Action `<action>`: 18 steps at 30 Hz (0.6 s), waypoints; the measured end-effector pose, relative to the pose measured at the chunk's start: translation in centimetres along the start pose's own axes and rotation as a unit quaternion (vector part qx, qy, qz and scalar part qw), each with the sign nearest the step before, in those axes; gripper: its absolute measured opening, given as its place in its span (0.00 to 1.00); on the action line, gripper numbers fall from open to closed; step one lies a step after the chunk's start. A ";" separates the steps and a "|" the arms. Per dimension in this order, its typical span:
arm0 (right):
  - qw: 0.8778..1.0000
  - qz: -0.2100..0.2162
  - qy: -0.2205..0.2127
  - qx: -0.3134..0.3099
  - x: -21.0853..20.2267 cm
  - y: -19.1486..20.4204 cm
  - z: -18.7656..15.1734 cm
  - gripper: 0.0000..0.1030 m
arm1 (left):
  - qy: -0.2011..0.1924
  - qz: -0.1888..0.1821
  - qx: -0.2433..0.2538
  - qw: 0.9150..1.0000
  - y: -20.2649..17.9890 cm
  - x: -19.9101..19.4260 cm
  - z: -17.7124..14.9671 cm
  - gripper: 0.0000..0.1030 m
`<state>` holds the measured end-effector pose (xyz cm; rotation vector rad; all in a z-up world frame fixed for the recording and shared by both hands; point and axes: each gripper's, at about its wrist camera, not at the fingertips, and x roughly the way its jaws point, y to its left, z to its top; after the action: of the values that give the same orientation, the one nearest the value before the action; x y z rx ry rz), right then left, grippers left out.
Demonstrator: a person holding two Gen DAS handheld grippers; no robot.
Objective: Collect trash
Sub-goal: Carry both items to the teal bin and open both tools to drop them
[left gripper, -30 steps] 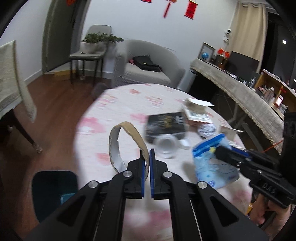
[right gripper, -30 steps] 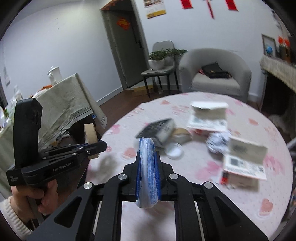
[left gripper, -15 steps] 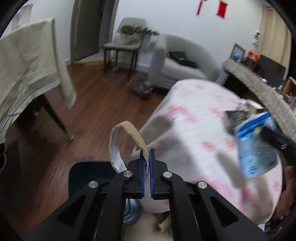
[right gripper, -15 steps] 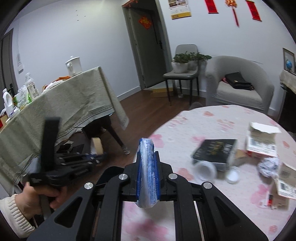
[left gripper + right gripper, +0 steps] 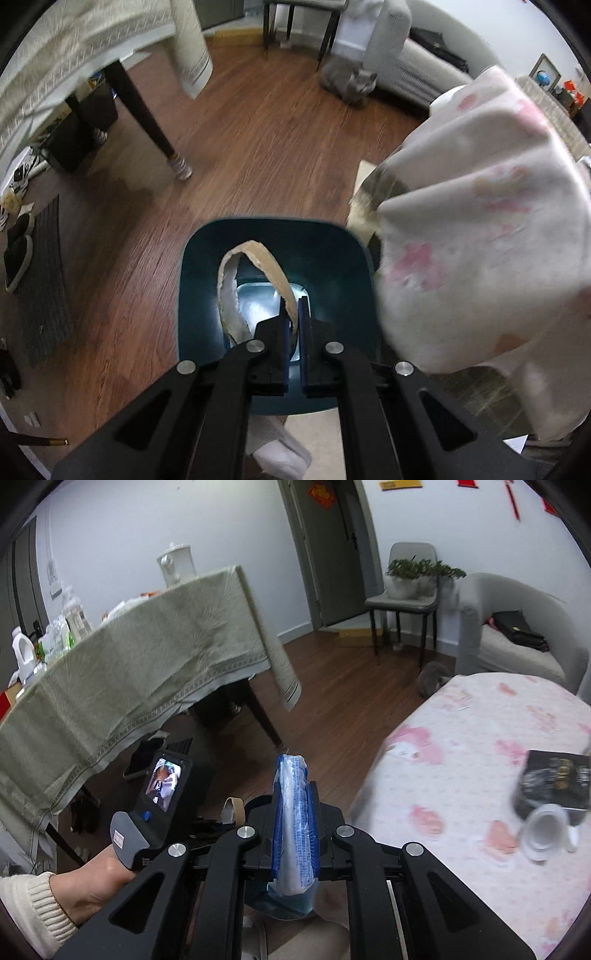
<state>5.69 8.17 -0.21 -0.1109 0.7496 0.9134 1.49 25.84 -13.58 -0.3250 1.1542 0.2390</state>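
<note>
My left gripper [image 5: 292, 308] is shut on a torn loop of brown cardboard strip [image 5: 255, 273] and holds it straight above the open dark teal trash bin [image 5: 207, 288] on the floor. My right gripper [image 5: 293, 797] is shut on a blue and white plastic wrapper [image 5: 291, 812], held upright beside the round table's edge. The left gripper's body [image 5: 162, 805] and the cardboard strip [image 5: 232, 810] show in the right wrist view, lower left. On the table lie a black box [image 5: 557, 782] and a clear plastic lid [image 5: 545, 830].
The round table with a pink-patterned cloth [image 5: 480, 236] hangs close on the bin's right. A second table with a green cloth [image 5: 129, 672] and its dark leg [image 5: 144, 118] stand to the left. A grey cat [image 5: 349, 79] sits on the wood floor by a sofa [image 5: 517, 635].
Both grippers swung left off the round table. My left gripper carried the cardboard strip down over the trash bin. The right gripper keeps the wrapper.
</note>
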 end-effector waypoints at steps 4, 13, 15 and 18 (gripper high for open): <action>1.000 -0.001 0.023 -0.008 2.3 1.5 -0.2 0.12 | 0.017 0.003 -0.002 1.000 1.6 0.9 -0.6 0.05; 0.997 -0.008 0.071 -0.010 7.4 3.2 -1.1 0.12 | 0.010 -0.017 -0.007 1.000 3.6 0.7 -1.1 0.32; 0.997 -0.009 0.080 -0.008 8.4 3.4 -1.5 0.12 | -0.003 -0.019 -0.008 1.000 3.9 -0.2 -1.0 0.33; 0.995 -0.009 0.096 -0.005 9.9 3.5 -2.3 0.12 | -0.023 -0.021 -0.007 0.999 4.4 -1.6 -0.8 0.33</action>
<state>5.57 16.17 -7.42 -0.2168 0.9196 0.8972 -1.36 29.57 -12.96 -0.3541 1.0999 0.2154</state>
